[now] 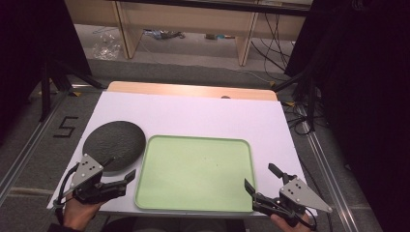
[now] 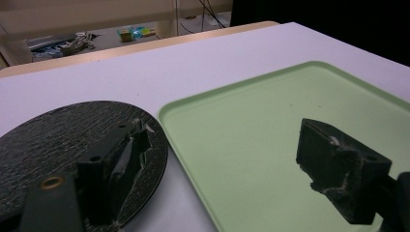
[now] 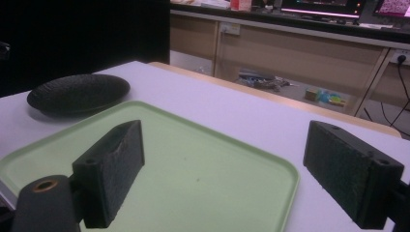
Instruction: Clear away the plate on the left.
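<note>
With both jaws spread and empty, my left gripper point(image 1: 122, 180) nears the black plate point(image 1: 114, 139); next, grip its rim beside the tray point(image 1: 195, 207); right gripper point(image 1: 261, 183) idle.

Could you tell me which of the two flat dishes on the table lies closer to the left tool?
The round black textured plate, beside the left tool; the rectangular pale green tray sits to its right, mid-table.

High view looks down on the table point(image 1: 203, 113) from above; both gripper views sit low, close-up, sharing the green tray point(image 2: 261, 145) & dark plate point(image 3: 77, 92).
</note>
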`<state>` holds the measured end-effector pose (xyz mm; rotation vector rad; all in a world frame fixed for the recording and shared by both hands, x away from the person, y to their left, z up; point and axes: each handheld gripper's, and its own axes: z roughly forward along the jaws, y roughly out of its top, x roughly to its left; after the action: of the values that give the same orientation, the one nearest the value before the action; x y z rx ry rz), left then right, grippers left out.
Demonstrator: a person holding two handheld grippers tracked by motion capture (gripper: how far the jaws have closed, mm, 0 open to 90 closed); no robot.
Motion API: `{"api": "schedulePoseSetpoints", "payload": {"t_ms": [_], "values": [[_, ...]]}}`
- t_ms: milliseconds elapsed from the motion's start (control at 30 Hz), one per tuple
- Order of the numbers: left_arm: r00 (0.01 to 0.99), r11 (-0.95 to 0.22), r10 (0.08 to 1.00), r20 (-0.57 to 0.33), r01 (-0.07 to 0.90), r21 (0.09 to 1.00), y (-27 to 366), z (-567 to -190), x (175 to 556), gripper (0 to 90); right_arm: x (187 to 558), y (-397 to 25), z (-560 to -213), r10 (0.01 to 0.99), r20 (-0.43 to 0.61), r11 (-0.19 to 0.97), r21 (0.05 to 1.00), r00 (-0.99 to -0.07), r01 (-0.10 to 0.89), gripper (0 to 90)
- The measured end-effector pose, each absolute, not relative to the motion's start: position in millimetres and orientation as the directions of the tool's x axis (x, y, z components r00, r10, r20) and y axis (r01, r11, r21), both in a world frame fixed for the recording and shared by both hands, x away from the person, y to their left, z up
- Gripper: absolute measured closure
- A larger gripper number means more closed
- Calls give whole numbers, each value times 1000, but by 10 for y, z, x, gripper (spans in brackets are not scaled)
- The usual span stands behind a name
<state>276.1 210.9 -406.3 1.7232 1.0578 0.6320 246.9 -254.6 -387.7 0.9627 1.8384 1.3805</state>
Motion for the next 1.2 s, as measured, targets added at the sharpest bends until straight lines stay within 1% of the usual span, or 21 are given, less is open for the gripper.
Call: {"api": "schedulePoseSetpoints", "payload": {"t_ms": [367, 433, 633, 733, 1033, 1100, 1200], "values": [[479, -146, 876, -62, 386, 911, 2127, -4072, 2798, 172, 2468, -2543, -3878, 848, -63, 183, 967, -526, 180, 153], [483, -136, 872, -84, 402, 906, 2141, -4086, 2829, 165, 2471, -2544, -3877, 846, -62, 181, 967, -530, 177, 153], [466, -136, 881, -84, 418, 898, 2186, -4111, 2929, 166, 2467, -2537, -3879, 848, -63, 184, 966, -526, 181, 153], [456, -142, 885, -90, 449, 882, 2209, -4161, 3028, 171, 2473, -2533, -3883, 844, -64, 191, 964, -533, 185, 153], [441, -156, 894, -80, 473, 867, 2249, -4205, 3135, 171, 2473, -2530, -3883, 842, -65, 192, 964, -535, 185, 153], [431, -143, 898, -93, 485, 862, 2245, -4223, 3162, 171, 2471, -2530, -3882, 840, -69, 202, 960, -538, 192, 153], [428, -165, 901, -74, 494, 854, 2266, -4238, 3233, 171, 2466, -2526, -3884, 838, -73, 206, 960, -540, 191, 154]]}}
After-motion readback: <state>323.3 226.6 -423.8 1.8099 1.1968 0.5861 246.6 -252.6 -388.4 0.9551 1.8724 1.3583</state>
